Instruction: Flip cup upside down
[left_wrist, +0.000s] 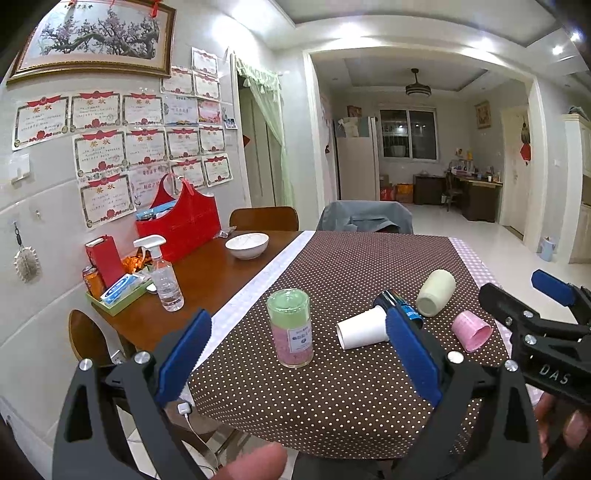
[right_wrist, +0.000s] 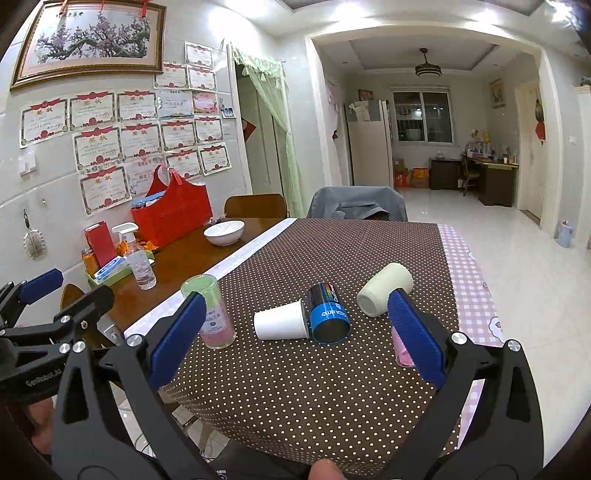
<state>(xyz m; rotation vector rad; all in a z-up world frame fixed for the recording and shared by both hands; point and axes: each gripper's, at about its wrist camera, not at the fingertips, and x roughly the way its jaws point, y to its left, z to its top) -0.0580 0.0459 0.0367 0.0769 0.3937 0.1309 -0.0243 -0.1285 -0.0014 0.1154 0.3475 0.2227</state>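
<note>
Several cups sit on the brown dotted tablecloth (left_wrist: 332, 398). A clear cup with green and pink inside (left_wrist: 291, 328) (right_wrist: 218, 317) stands on end. Lying on their sides are a white paper cup (left_wrist: 364, 326) (right_wrist: 282, 321), a black and blue cup (left_wrist: 400, 306) (right_wrist: 327, 314), a cream cup (left_wrist: 436, 297) (right_wrist: 384, 293) and a pink cup (left_wrist: 472, 330) (right_wrist: 400, 352), which the right finger half hides in the right wrist view. My left gripper (left_wrist: 299, 354) (right_wrist: 66, 295) hovers open at the table's near edge, holding nothing. My right gripper (right_wrist: 295, 339) (left_wrist: 528, 295) is open and empty beside it.
On the bare wood to the left are a white bowl (left_wrist: 246, 245), a spray bottle (left_wrist: 166, 280), a red bag (left_wrist: 181, 221) and a green tray (left_wrist: 118, 299) of small items. Chairs (left_wrist: 264, 218) stand at the far side. The wall is close on the left.
</note>
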